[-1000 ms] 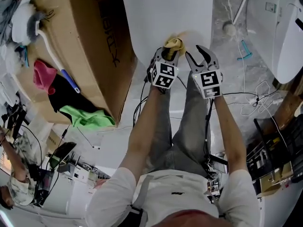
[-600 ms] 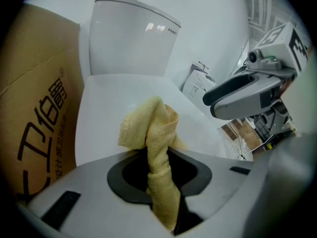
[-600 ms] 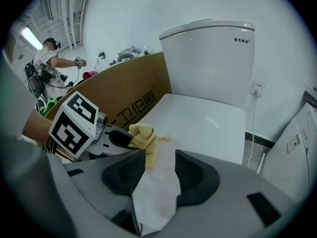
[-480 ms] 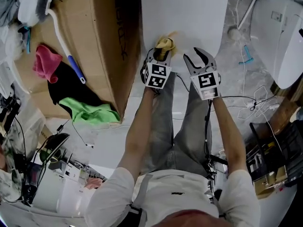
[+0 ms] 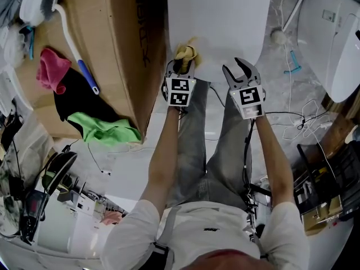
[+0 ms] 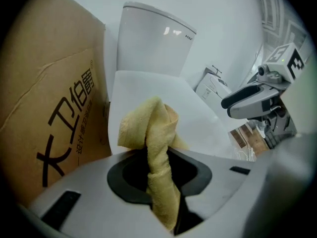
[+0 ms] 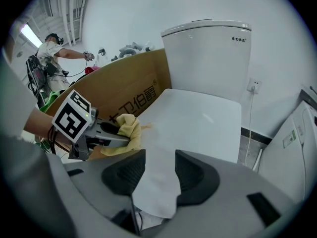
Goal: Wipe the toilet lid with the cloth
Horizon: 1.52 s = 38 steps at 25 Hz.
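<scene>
In the head view, a toilet brush point(image 5: 72, 46) with a white and blue handle lies at 10 o'clock on the top of a cardboard box point(image 5: 126, 44). A pink cloth point(image 5: 49, 69), a black cloth point(image 5: 79, 103) and a green cloth point(image 5: 107, 131) are heaped just below it, between 9 and 8 o'clock.

The box stands just beside the left edge of the white toilet lid point(image 5: 219, 16), which fills the 12 o'clock part of the view. The left hand-held gripper point(image 5: 181, 66) is at the lid's near left corner, at about 7 o'clock of the lid. Its jaws are pinched on a yellow cloth point(image 5: 184, 52). In the left gripper view, that hand-held gripper point(image 6: 158, 175) clamps a twisted strip of the cloth point(image 6: 151, 128). The rest bunches above the jaws, in front of the lid point(image 6: 203, 118) and the tank point(image 6: 153, 38). Whether the cloth presses on the lid cannot be told.

The right hand-held gripper point(image 5: 241, 72) is near the left one, at the lid's near edge at about 5 o'clock of the lid. In its own view, the right hand-held gripper point(image 7: 156, 170) has its jaws spread with nothing held, and only the lid point(image 7: 198, 118) shows between them. The cloth point(image 7: 126, 128) and the left gripper's marker cube appear at 9 o'clock there.

Farther right in the head view, cables point(image 5: 304, 120) trail on the floor at 3 o'clock, and a second white fixture point(image 5: 332, 38) stands at 2 o'clock.
</scene>
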Motion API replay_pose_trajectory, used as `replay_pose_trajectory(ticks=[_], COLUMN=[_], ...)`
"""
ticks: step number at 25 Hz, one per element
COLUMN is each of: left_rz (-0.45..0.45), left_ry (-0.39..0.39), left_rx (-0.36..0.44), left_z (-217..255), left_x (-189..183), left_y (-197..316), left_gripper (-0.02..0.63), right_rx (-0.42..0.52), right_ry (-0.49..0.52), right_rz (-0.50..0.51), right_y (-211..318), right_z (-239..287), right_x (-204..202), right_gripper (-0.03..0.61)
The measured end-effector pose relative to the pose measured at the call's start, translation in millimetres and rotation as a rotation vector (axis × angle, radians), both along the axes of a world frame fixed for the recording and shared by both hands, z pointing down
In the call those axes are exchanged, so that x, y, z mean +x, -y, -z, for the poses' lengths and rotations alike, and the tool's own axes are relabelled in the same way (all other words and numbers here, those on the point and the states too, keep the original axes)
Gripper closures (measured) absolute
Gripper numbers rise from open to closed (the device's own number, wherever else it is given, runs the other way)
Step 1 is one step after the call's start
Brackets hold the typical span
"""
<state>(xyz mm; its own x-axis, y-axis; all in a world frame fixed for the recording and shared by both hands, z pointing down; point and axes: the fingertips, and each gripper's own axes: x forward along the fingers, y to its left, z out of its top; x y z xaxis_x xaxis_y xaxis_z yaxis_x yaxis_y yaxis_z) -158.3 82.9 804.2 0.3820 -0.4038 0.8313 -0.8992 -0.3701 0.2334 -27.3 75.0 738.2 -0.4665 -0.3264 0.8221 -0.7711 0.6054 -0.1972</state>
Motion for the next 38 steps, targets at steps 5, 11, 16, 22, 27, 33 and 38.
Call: replay_pose_trajectory(ticks=[5, 11, 16, 22, 27, 33, 38], left_rz=[0.061, 0.081, 0.129, 0.193, 0.208, 0.161, 0.135], left_ry=[0.011, 0.03, 0.04, 0.04, 0.032, 0.011, 0.018], left_rx=[-0.023, -0.039, -0.054, -0.059, -0.077, -0.037, 0.092], left_z=[0, 0, -2, -3, -5, 34, 134], left_x=[5, 23, 44, 86, 130, 168, 169], left_y=[-11, -25, -33, -41, -44, -22, 13], left_gripper=[0.509, 0.509, 0.509, 0.509, 0.509, 0.509, 0.509], right_rx=[-0.007, -0.025, -0.044, -0.053, -0.047, -0.021, 0.047], right_ry=[-0.005, 0.004, 0.024, 0.056, 0.065, 0.065, 0.136], right_rz=[-0.026, -0.032, 0.068, 0.135, 0.167, 0.238, 0.176], right_y=[-10, -21, -28, -25, -17, -1, 31], right_z=[0, 0, 1, 6, 15, 49, 140], right_x=[20, 40, 46, 72, 106, 141, 149], right_gripper=[0.376, 0.376, 0.376, 0.376, 0.376, 0.376, 0.376])
